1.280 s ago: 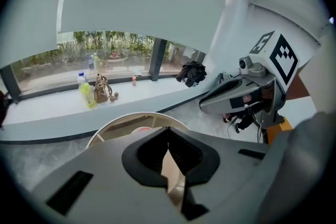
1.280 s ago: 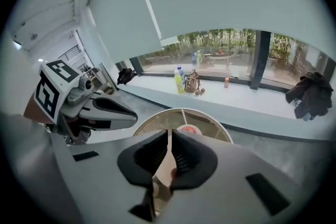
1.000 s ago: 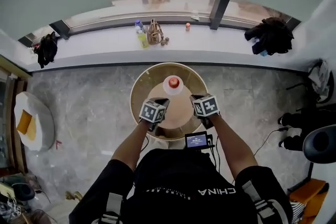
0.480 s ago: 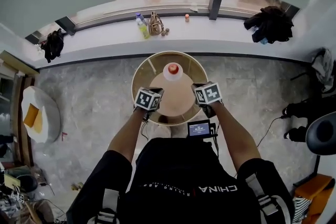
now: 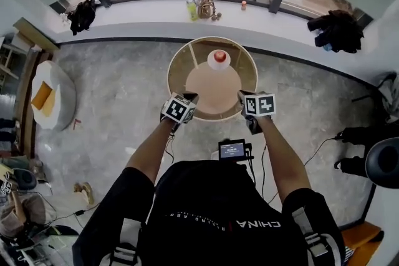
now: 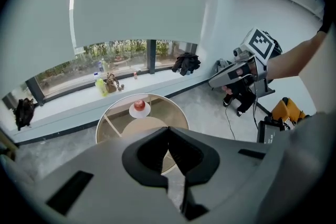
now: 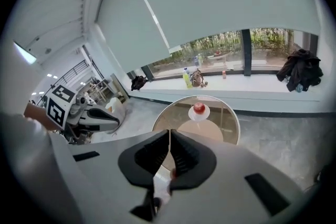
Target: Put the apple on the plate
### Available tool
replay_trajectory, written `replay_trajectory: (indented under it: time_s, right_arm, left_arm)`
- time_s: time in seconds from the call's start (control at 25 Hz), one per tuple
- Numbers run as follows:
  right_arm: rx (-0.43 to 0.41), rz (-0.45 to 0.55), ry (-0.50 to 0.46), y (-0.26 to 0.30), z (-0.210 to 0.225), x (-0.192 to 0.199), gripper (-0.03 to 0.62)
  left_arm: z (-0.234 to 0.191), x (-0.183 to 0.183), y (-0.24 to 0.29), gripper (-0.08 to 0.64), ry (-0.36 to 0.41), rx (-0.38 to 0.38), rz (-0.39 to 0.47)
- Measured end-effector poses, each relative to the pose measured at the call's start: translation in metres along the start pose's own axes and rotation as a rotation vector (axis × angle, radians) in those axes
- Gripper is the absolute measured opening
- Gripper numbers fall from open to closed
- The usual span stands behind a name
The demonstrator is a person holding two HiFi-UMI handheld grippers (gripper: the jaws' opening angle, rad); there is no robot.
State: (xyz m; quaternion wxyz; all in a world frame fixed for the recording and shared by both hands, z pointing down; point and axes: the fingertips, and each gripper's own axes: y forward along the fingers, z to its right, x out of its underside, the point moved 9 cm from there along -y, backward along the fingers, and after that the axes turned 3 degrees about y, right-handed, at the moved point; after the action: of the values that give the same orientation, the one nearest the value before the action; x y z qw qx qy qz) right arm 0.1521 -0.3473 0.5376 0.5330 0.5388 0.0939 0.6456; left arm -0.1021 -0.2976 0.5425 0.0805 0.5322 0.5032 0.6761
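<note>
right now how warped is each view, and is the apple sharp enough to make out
Head view: fisheye bows the window sill into an arc; the apple on its white plate is small but distinct. Left gripper view: black circular vignette, the apple tiny yet clear. Right gripper view: same vignette, soft even daylight, no harsh shadows.

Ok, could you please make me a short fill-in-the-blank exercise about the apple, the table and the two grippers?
1. The red apple lies on a white ____, on the far side of the round table.
2. The jaws of the left gripper are ____, with no object between them.
3. The right gripper, also shut, holds ____.

Missing words: plate; shut; nothing.
</note>
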Motion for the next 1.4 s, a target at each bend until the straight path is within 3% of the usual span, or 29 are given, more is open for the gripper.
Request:
replay_trajectory:
  time_s: [0.16,0.36,0.48,0.64,0.72,0.8,0.88,1.0,1.24,1.4]
  right_arm:
    - [0.027,0.023,-0.046,-0.021,-0.044,0.025,0.032]
    - [0.064,0.028,-0.085,-0.037,-0.115,0.08,0.032]
    - [0.062,0.069,-0.033,-0.049,-0.165,0.12,0.032]
    - [0.042,0.114,0.023,-0.075,-0.212,0.166,0.035]
    - [0.031,0.128,0.042,-0.091,-0.218,0.182,0.117]
    - [0.031,0.135,0.051,-0.106,-0.217,0.195,0.144]
    - [0.065,0.134,0.02,-0.12,-0.217,0.205,0.14]
    - [0.14,0.129,-0.056,-0.134,-0.219,0.215,0.057]
    - [0.26,0.083,-0.226,-0.145,-0.223,0.226,0.029]
    - [0.234,0.095,-0.292,-0.162,-0.205,0.23,0.029]
  left_arm:
    - [0.017,0.029,-0.04,0.017,0.009,0.01,0.069]
    - [0.037,0.088,-0.092,0.017,0.176,0.048,0.062]
    - [0.044,0.133,-0.136,0.017,0.139,0.044,0.117]
    - [0.071,0.181,-0.171,0.017,0.133,-0.02,0.183]
    - [0.089,0.192,-0.173,0.017,0.1,-0.023,0.22]
    - [0.109,0.197,-0.171,0.017,0.058,-0.014,0.255]
    - [0.128,0.201,-0.171,0.017,0.033,-0.008,0.278]
    - [0.149,0.204,-0.173,0.017,-0.006,0.008,0.31]
    - [0.17,0.204,-0.173,0.017,-0.167,0.082,0.33]
    - [0.189,0.188,-0.162,0.017,-0.148,0.056,0.305]
